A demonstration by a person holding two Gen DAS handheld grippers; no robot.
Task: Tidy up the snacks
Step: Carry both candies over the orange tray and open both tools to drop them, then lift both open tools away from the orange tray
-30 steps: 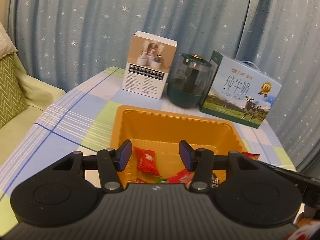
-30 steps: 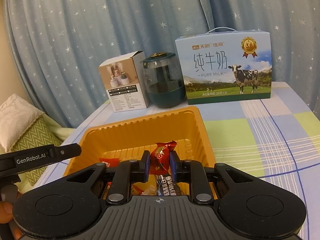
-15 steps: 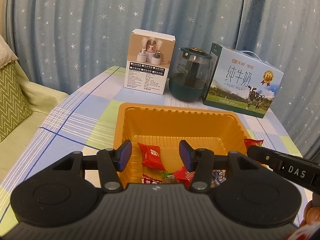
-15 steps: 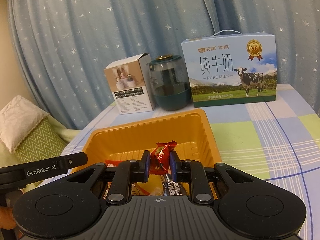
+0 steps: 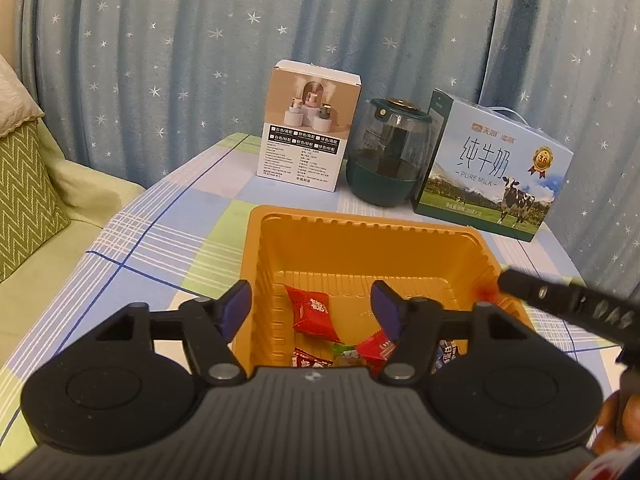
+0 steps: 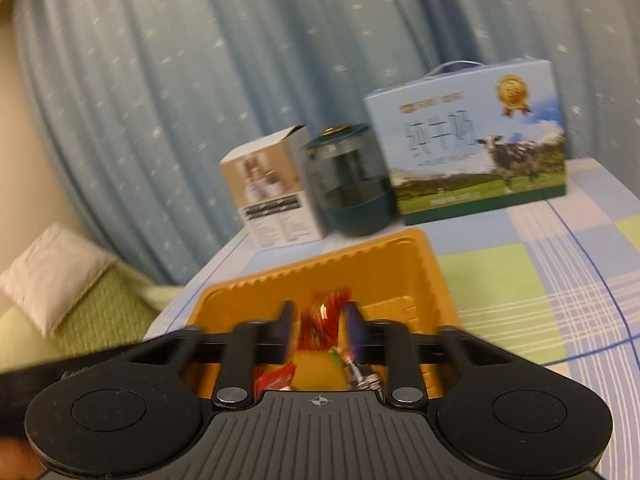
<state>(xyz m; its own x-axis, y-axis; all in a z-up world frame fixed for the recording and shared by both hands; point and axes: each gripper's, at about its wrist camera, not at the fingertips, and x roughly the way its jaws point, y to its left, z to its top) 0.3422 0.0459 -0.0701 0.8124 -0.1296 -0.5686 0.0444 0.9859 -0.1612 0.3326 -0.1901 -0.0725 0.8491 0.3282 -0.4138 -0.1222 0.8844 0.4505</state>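
Observation:
An orange plastic tray (image 5: 360, 240) sits on the checked tablecloth and holds several wrapped snacks, among them a red packet (image 5: 310, 312). My left gripper (image 5: 310, 306) is open and empty above the tray's near end. My right gripper (image 6: 318, 324) hovers over the same tray (image 6: 320, 276); its jaws have parted slightly around a red wrapped candy (image 6: 322, 320) that still sits between them. That view is motion-blurred. The right gripper's arm (image 5: 568, 300) shows at the right of the left wrist view.
At the table's back stand a white product box (image 5: 308, 140), a dark green glass jar (image 5: 388, 156) and a blue milk carton box (image 5: 492, 172). A green sofa with cushions (image 5: 28, 200) lies to the left. A starred blue curtain hangs behind.
My right gripper's jaws have opened a little around the red candy, and the gripper has moved, blurring its view. My left gripper has drawn back and up slightly, still open.

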